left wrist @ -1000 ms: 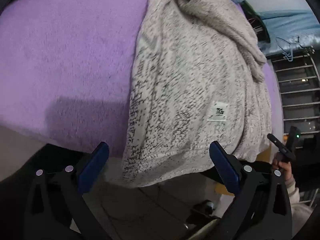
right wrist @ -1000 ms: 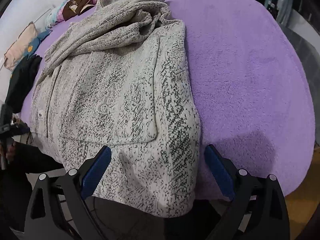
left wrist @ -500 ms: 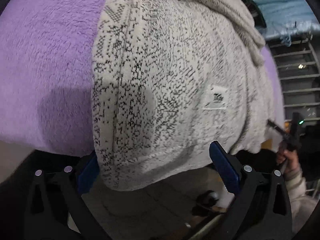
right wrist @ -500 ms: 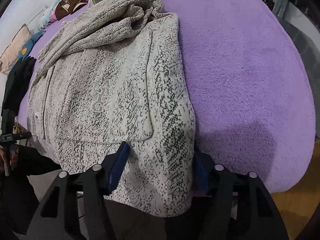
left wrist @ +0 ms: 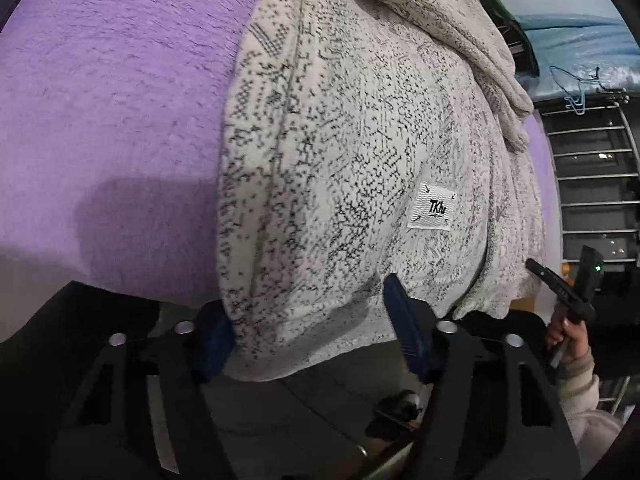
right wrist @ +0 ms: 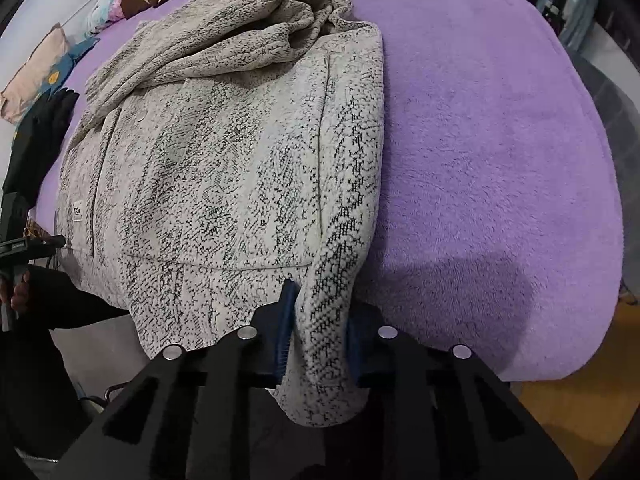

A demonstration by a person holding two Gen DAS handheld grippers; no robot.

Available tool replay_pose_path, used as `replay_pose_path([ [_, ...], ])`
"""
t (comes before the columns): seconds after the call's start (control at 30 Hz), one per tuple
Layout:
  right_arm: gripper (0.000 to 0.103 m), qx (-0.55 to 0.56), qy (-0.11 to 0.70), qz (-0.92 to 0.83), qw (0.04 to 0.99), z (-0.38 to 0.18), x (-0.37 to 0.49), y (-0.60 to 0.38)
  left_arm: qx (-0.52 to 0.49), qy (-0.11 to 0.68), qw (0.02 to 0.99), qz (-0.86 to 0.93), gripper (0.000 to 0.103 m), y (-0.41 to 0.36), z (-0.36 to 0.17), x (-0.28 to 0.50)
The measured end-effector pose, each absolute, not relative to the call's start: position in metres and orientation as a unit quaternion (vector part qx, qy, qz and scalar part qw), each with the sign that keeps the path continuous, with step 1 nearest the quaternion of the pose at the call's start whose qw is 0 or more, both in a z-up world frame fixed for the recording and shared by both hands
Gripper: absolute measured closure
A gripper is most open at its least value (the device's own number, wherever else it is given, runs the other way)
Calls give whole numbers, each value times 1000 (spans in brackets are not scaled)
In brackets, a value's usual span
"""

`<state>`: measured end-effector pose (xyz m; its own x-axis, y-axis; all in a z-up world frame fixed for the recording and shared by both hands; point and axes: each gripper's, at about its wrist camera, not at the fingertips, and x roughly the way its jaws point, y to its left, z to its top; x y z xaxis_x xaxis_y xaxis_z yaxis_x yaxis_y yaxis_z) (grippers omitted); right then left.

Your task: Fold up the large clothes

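A large cream-and-black knit sweater (left wrist: pixel 352 152) lies on a purple blanket (left wrist: pixel 112 112), its hem hanging over the near edge; it also shows in the right wrist view (right wrist: pixel 224 168). A white label (left wrist: pixel 433 211) is sewn on it. My left gripper (left wrist: pixel 308 340) has its blue pads on either side of the hem corner, still partly apart, with cloth between them. My right gripper (right wrist: pixel 318 336) is shut on the other hem corner, which is bunched between its pads. The sleeves lie piled on top at the far end.
The purple blanket (right wrist: pixel 500 160) covers the bed to the right of the sweater. Pillows and dark clothes (right wrist: pixel 40 120) lie at the far left. A metal rack (left wrist: pixel 592 184) stands to the right. Floor shows below the bed edge.
Both grippers have moved in onto the hem. The right gripper has shut on its corner. The left gripper's jaws have narrowed around the other corner.
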<state>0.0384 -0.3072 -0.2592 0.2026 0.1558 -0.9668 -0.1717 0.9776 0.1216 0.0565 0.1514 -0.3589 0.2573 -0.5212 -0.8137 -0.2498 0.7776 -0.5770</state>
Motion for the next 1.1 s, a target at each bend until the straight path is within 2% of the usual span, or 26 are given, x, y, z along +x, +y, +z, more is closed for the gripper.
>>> replay_pose_path([
  [0.1,84,-5,619,106,778,-256,38,-306,-313,598,733,-85,55,156,-353,52],
  [0.23,84,-5,610,108,785,-248,35,-305,-316,596,733,-81,62,158,-349,48],
  [0.3,84,-4,606,109,788,-243,33,-306,-322,598,729,-81,71,160,-348,47],
  [0.6,87,5,587,126,800,-221,33,-301,-329,593,730,-81,90,161,-340,44],
  [0.8,89,22,566,113,817,-210,32,-305,-344,574,738,-87,93,161,-328,39],
  [0.97,89,23,545,119,830,-195,32,-302,-398,546,730,-105,93,166,-309,33],
  [1.1,89,26,526,132,840,-176,38,-299,-418,552,715,-99,93,170,-300,35],
])
